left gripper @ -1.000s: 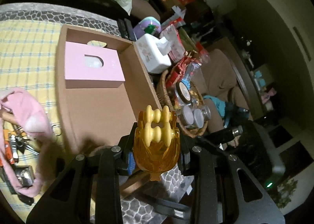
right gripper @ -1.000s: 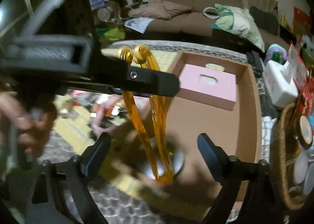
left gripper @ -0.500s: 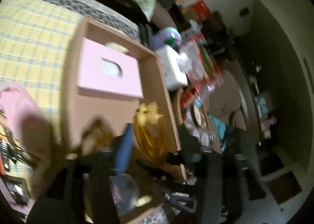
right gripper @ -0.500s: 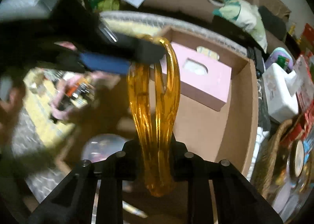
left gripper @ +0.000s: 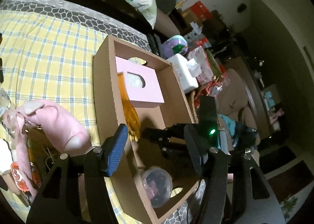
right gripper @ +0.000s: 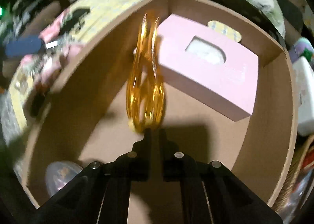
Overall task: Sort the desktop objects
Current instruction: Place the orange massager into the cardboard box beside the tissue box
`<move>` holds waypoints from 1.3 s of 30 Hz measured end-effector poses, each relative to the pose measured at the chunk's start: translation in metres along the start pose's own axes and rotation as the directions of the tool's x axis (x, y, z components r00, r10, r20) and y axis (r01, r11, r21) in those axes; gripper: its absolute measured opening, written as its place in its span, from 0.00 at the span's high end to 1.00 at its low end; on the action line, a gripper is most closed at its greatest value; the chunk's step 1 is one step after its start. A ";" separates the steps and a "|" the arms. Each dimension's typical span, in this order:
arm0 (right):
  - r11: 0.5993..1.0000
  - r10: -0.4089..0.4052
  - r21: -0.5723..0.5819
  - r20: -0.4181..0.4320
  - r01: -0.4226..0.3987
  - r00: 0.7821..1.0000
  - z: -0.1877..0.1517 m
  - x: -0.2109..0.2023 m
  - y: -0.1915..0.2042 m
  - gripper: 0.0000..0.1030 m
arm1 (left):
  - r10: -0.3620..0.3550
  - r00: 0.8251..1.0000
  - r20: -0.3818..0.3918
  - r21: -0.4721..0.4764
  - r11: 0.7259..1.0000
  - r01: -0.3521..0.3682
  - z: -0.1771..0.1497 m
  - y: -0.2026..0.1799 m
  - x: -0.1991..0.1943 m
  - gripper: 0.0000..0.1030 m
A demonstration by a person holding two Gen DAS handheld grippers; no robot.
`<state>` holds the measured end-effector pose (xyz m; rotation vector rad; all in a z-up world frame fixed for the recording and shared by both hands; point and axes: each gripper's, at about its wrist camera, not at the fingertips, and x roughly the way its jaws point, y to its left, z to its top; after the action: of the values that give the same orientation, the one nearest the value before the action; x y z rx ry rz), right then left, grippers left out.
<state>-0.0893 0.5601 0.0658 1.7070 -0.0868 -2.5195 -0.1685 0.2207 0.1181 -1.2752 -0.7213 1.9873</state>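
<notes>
One amber roller massager [right gripper: 146, 78] is what I have in hand: my right claw [right gripper: 155, 135] is pinched nearly shut on its lower tip alone, and the piece stands up over the floor of the cardboard box [right gripper: 274, 145], close beside the pink tissue box [right gripper: 212, 72]. The right view is smeared with motion, so I cannot tell whether the massager touches the pink box or only hangs near it. That thin grip is my worry. The plastic looks smooth and top-heavy, so I judge it could pivot in the pads or slip out and clatter against the pink box. Lowering it could also jam its top against the box wall. My left claw [left gripper: 155, 153] hangs about half open and empty just above the box's near end, over the clear round container [left gripper: 157, 186]. It stands close to the right claw's body, and I think the two could knock together.
</notes>
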 end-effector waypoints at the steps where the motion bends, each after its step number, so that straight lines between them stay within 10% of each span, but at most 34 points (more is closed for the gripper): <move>1: 0.999 0.014 0.028 0.024 -0.015 1.000 0.000 -0.004 -0.003 0.85 | -0.002 1.000 0.002 -0.001 1.000 0.002 -0.001 0.001 -0.002 0.46; 5: 0.995 -0.008 0.102 0.118 -0.004 0.993 0.006 -0.019 -0.010 0.32 | 0.002 1.000 0.011 0.013 1.000 -0.002 -0.006 0.002 -0.009 0.46; 12: 1.000 -0.004 0.028 0.021 0.004 1.000 0.019 0.010 0.015 0.34 | 0.009 0.999 0.030 0.044 0.999 -0.011 -0.025 -0.001 -0.036 0.46; 15: 1.000 -0.015 0.008 -0.024 0.015 1.000 0.020 0.019 0.023 0.66 | 0.002 1.000 0.027 0.045 0.999 -0.003 -0.034 0.001 -0.046 0.46; 24: 0.902 0.312 0.333 -0.067 -0.274 0.948 0.005 0.027 0.006 0.67 | -0.041 0.999 0.017 0.012 0.999 0.041 -0.061 0.013 -0.063 0.46; 35: 0.870 0.334 0.412 -0.090 -0.270 0.938 -0.005 0.027 0.013 0.65 | -0.038 0.999 0.024 -0.012 0.999 0.038 -0.066 0.026 -0.073 0.46; 39: 0.786 0.395 0.526 -0.021 -0.326 0.918 -0.012 0.029 -0.005 0.58 | -0.042 0.999 0.026 -0.013 0.999 0.043 -0.067 0.024 -0.076 0.46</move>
<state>-0.0887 0.5623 0.0344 1.7871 -1.0626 -2.2011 -0.0892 0.1534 0.1174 -1.2342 -0.7698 1.9714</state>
